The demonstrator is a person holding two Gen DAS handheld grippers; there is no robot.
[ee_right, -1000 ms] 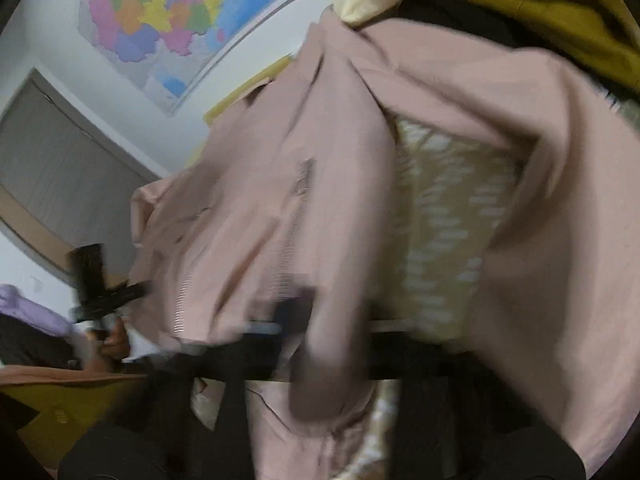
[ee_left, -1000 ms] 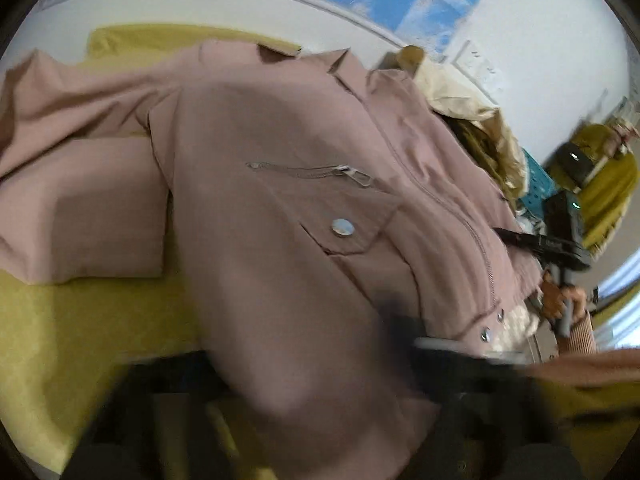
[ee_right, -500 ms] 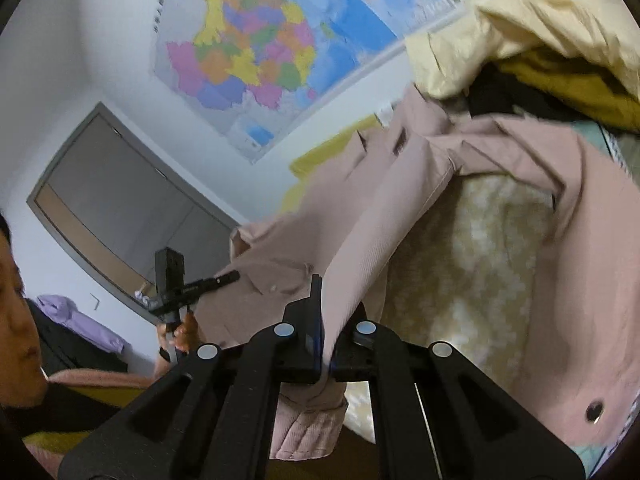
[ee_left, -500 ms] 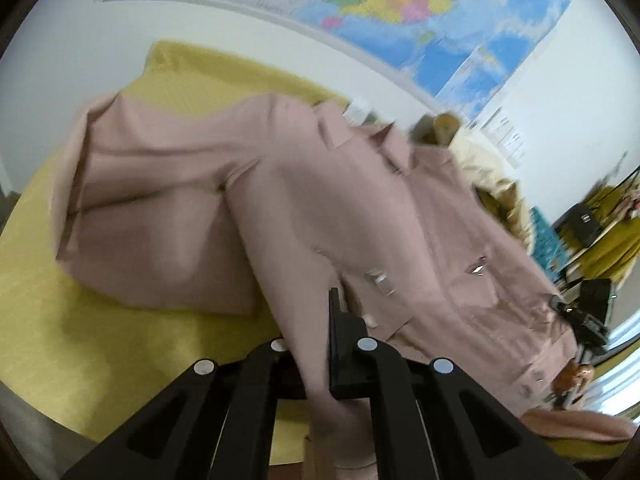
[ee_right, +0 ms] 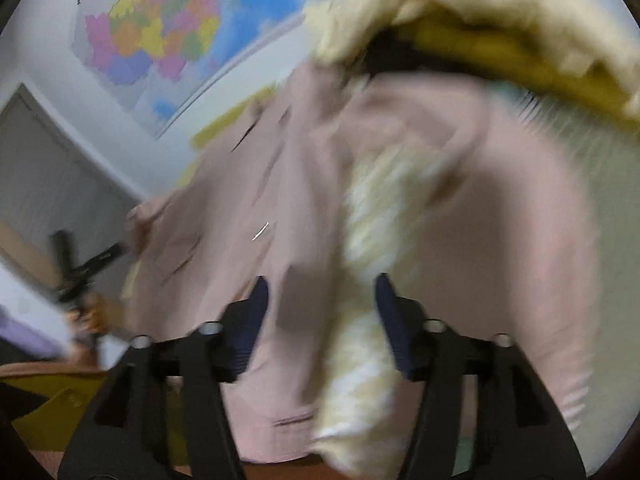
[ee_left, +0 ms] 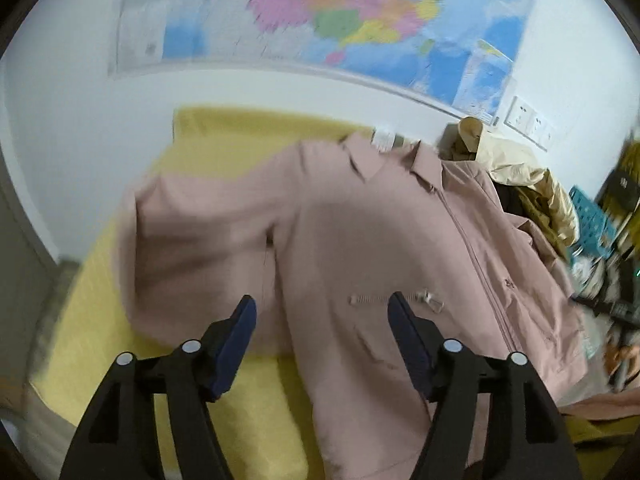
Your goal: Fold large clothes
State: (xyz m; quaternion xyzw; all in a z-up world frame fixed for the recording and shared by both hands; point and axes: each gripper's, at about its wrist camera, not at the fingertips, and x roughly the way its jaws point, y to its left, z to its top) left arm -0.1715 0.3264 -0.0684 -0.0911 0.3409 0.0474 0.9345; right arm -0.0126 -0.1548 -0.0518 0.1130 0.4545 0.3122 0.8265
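Two grippers are in use, one per hand. The left gripper (ee_left: 322, 312) points downward over the pink jacket (ee_left: 360, 240); its jaws have just been opening and now stand wide apart, released, with the jacket's front panel visible below the gap but no fabric pressed by either pad. The right gripper (ee_right: 322, 292) is angled down likewise; its jaws have also just been opening and stand wide, with pink cloth and pale lining (ee_right: 372, 216) seen beyond the gap, and nothing clamped.

One jacket is present. It lies spread, front up, on the yellow surface (ee_left: 120, 320), collar toward the wall, one sleeve extended to the left in the left wrist view. One wall map (ee_left: 340, 20) hangs above. One heap of cream and mustard clothes (ee_left: 520, 176) lies just beside the jacket's far shoulder.

The left wrist view shows the jacket's zipper line, one chest zip pocket (ee_left: 396, 300) and the wall sockets (ee_left: 528, 120). The right wrist view alone shows the exposed lining, a grey door (ee_right: 48, 184), and the left gripper held in the person's hand (ee_right: 96, 312) at the jacket's far edge. That view is motion-blurred.
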